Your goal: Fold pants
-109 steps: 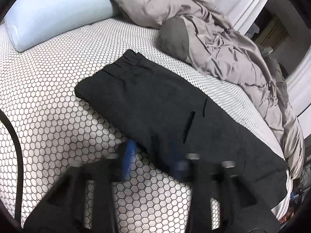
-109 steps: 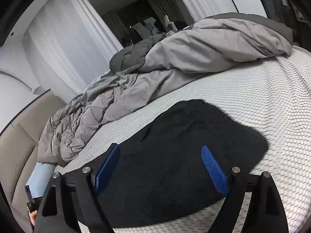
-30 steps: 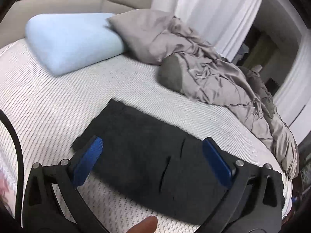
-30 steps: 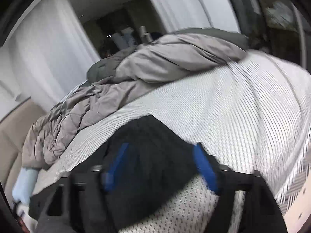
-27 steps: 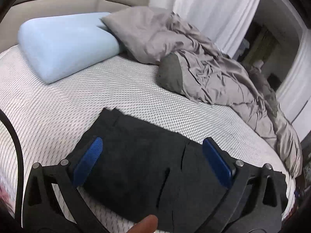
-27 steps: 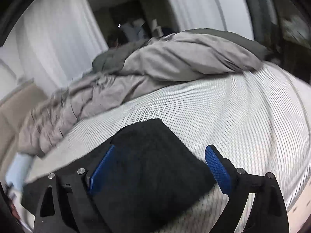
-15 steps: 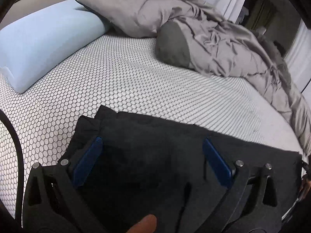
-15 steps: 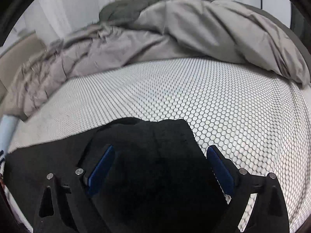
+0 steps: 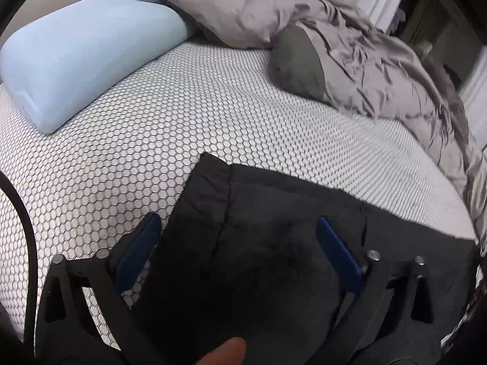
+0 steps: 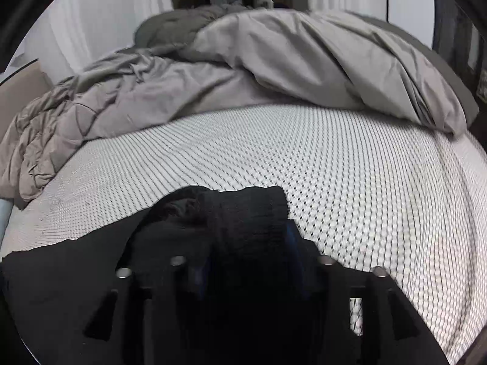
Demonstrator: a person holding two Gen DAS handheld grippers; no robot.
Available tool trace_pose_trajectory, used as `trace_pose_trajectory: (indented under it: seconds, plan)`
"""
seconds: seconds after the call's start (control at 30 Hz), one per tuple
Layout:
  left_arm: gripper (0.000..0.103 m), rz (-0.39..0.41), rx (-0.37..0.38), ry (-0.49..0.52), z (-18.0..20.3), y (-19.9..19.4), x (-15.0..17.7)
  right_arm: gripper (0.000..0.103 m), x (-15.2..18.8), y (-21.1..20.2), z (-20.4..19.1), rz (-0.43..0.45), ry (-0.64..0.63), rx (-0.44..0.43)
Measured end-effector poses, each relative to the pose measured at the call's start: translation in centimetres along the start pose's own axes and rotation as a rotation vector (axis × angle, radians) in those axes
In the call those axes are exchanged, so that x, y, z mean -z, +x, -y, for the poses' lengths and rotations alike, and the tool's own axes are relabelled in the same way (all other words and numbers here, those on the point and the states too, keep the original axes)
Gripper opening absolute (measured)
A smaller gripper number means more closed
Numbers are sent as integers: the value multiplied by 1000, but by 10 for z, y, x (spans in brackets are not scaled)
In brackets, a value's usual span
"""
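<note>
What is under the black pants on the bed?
The black pants lie flat on the white sheet with the honeycomb print, which shows all around them. Whether anything else hides beneath the pants cannot be seen; the cloth covers it.

Black pants (image 9: 274, 243), lying flat along the near bed edge, hem end bunched up (image 10: 231, 213)

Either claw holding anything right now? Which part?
Right claw is closing on a bunched end of the black pants. Left claw straddles the waistband end, closing, nothing gripped yet.
</note>
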State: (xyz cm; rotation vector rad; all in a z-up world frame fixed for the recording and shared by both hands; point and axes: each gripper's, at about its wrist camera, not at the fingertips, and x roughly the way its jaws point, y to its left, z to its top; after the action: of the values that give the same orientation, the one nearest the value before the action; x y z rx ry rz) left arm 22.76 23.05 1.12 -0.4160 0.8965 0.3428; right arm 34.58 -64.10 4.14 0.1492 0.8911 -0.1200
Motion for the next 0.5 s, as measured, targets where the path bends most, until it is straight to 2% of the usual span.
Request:
trace_pose_trajectory:
  seconds: [0.03,0.07,0.1,0.13,0.23,0.27,0.4,0.5]
  plan:
    - [80,-17,-33,23,2,7,1,54,2,-5,2,8,7,-13]
    - [62,-33,-79,43,3,13,2,57,2,-7,1,13,14,-21]
    - [54,-51,-137,62,4,20,3,64,2,-11,5,24,22,-32]
    - [40,-49,-177,84,5,24,5,68,2,-15,7,39,31,-39]
    - [23,23,-187,167,16,15,11,69,0,-21,11,56,54,-47]
    - [20,60,-191,192,21,7,12,69,0,-22,13,53,61,-48]
    - [17,213,-105,172,28,-32,4,69,2,-21,16,40,66,-45]
    - [18,255,-108,139,31,-38,-12,69,3,-22,15,41,68,-67]
